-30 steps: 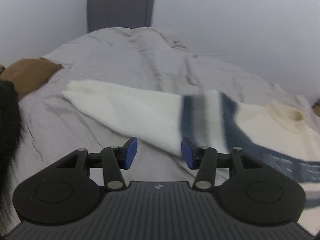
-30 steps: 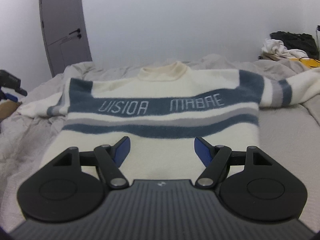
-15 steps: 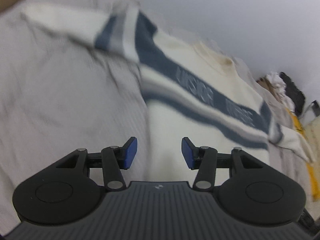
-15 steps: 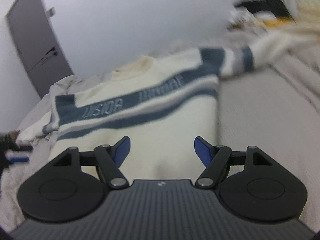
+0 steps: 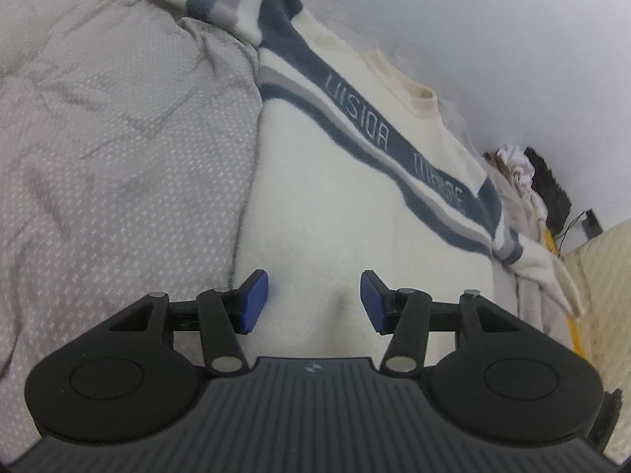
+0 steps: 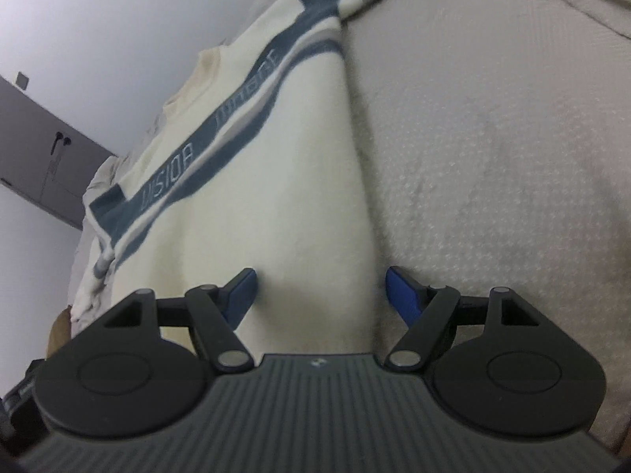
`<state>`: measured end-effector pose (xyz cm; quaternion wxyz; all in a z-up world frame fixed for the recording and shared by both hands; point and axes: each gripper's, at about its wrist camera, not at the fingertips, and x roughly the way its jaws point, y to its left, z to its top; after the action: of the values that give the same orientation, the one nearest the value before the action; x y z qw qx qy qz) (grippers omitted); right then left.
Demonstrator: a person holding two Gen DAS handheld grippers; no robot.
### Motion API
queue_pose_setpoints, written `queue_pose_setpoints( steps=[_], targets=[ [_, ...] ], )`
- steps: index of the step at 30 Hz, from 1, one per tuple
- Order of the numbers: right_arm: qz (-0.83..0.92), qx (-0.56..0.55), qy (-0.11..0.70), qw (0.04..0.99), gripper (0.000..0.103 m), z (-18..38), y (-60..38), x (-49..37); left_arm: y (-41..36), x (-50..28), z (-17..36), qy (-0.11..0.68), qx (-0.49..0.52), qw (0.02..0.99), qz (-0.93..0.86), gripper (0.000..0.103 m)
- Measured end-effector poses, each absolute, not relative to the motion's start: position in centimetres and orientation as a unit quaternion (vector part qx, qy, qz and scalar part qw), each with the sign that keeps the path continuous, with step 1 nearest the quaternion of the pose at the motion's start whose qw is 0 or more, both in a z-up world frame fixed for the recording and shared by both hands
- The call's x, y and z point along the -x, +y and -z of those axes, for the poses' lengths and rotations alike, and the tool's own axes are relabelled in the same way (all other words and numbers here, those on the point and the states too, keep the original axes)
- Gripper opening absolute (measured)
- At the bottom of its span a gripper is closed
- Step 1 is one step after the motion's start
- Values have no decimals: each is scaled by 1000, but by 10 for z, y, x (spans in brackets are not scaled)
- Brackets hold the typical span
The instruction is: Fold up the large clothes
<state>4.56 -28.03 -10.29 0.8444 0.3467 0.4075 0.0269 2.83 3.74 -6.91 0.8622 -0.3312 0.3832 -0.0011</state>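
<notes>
Left gripper (image 5: 311,299) hangs low over the sweater (image 5: 355,197), jaws parted and nothing pinched — one blue pad just inside the sweater's side edge, the other over the cream knit near the hem. The sweater lies flat and face up on the grey bedspread (image 5: 118,157), collar at the far end, striped sleeves spread to either side. Right gripper (image 6: 321,295) is wide too and holds nothing; its jaws straddle the opposite side edge, one pad over knit, one over the bedspread. My reading: this is the approach to the two bottom corners, the fold not yet begun. Next move calls for both grippers to settle onto the hem and close on the fabric evenly — then lift together.
</notes>
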Motion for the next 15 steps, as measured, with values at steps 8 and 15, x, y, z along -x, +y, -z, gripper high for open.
queue_pose_setpoints(
  steps=[8, 15],
  targets=[
    [-45, -350, 412, 840, 25, 101, -274, -42, 50, -30, 77, 387, 355, 851, -4, 60],
    [-20, -287, 361, 887, 16, 76, -274, -29, 42, -23, 61, 363, 329, 871, 23, 60]
  ],
)
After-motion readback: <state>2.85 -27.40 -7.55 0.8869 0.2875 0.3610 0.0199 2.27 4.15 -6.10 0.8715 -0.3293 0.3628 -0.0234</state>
